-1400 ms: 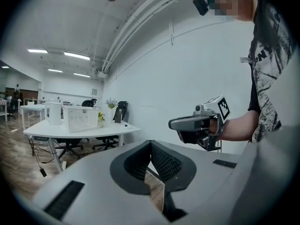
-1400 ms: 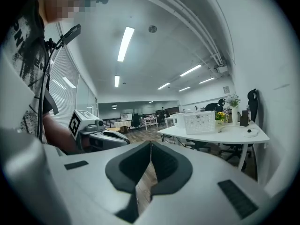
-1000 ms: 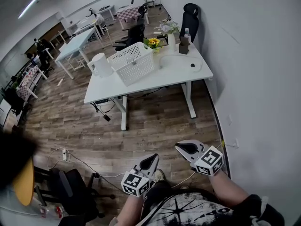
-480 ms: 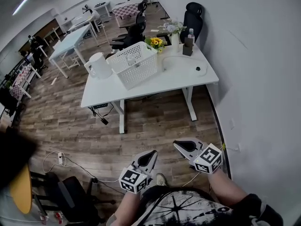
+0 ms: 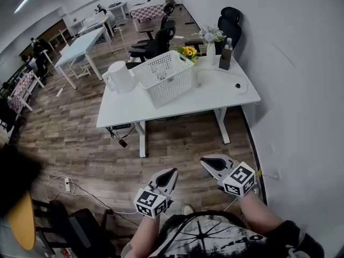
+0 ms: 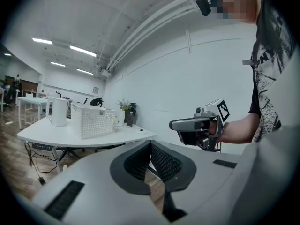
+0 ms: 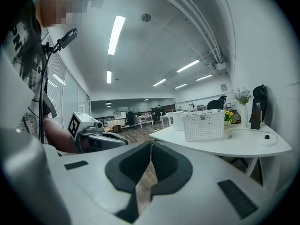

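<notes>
Left gripper (image 5: pixel 173 172), right gripper (image 5: pixel 204 160): both clenched, jaws meeting, nothing between them. They are held side by side close before the person, over the wooden floor (image 5: pixel 177 144).

White table (image 5: pixel 129 109): ahead, well apart from both grippers, slightly nearer than a second ago, so the gap is closing.

On it: white mesh basket (image 5: pixel 164 78), centre; white jug (image 5: pixel 119 78), beside it; sunflowers (image 5: pixel 188 51) and what seems a dark bottle (image 5: pixel 224 58), far edge.

Head view looks steeply down; level gripper views share the desk (image 5: pixel 180 105).
</notes>
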A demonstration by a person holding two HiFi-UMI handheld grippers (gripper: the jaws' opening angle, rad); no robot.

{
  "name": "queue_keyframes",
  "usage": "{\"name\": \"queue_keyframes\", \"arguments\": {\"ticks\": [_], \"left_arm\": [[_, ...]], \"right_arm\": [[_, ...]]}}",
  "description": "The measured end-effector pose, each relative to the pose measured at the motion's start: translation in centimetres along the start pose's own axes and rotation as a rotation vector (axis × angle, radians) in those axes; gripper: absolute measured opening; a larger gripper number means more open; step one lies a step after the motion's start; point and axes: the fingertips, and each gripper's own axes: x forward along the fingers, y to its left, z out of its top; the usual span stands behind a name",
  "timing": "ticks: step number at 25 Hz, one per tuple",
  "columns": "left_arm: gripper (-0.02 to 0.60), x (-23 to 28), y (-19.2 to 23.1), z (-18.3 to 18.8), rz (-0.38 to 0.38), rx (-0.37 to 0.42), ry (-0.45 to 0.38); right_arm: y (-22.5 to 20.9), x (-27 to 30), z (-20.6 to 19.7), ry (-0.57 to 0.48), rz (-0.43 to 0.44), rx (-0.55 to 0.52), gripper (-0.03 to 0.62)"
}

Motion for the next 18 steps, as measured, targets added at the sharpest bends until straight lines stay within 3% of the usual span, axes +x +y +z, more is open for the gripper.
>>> {"name": "queue_keyframes", "arguments": {"ticks": [18], "left_arm": [[0.009,-0.1,9.0,0.6,-0.007,-0.021,-0.017]], "right_arm": [[-0.9,8.9,-0.1,0.048,0.008,-0.004,0.023]]}}
